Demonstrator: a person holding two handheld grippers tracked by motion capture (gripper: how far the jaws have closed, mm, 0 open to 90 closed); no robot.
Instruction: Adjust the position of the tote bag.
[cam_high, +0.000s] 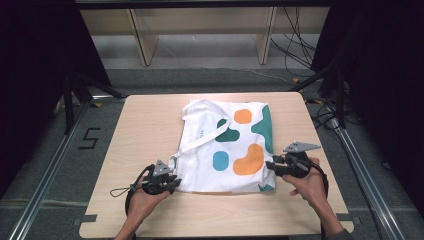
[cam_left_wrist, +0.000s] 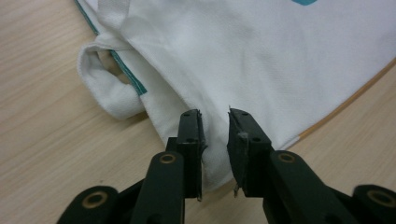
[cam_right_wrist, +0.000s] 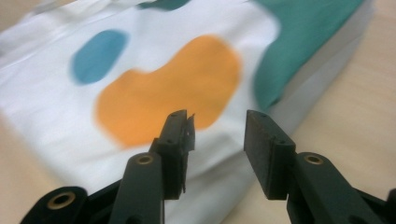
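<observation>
White fabric tote bag with orange, teal and blue blobs (cam_high: 225, 150) is lying flat on the light wooden desk (cam_high: 145, 130), directly ahead of both grippers and between them. Left gripper (cam_high: 167, 184) is sitting at the bag's near left corner; in the left gripper view its jaws are spread a little, with the white corner cloth running into the gap between them (cam_left_wrist: 215, 140), not yet pinched as far as I can tell. Right gripper (cam_high: 272, 166) is sitting at the bag's right edge, jaws spread wider, straddling the thick folded edge (cam_right_wrist: 219, 135), orange blob just ahead of its tips. One gripper per side is likely meant to lift or fold the bag evenly without it sagging or twisting.

Bag's long axis is running away from the grippers toward the desk's far edge. Opening and white strap handles (cam_high: 205, 127) are pointing away, at the far end; one strap is trailing diagonally back toward the left gripper, ending in a loop (cam_left_wrist: 109, 93) just left of its jaws. Bottom hem is nearest the hands.
</observation>
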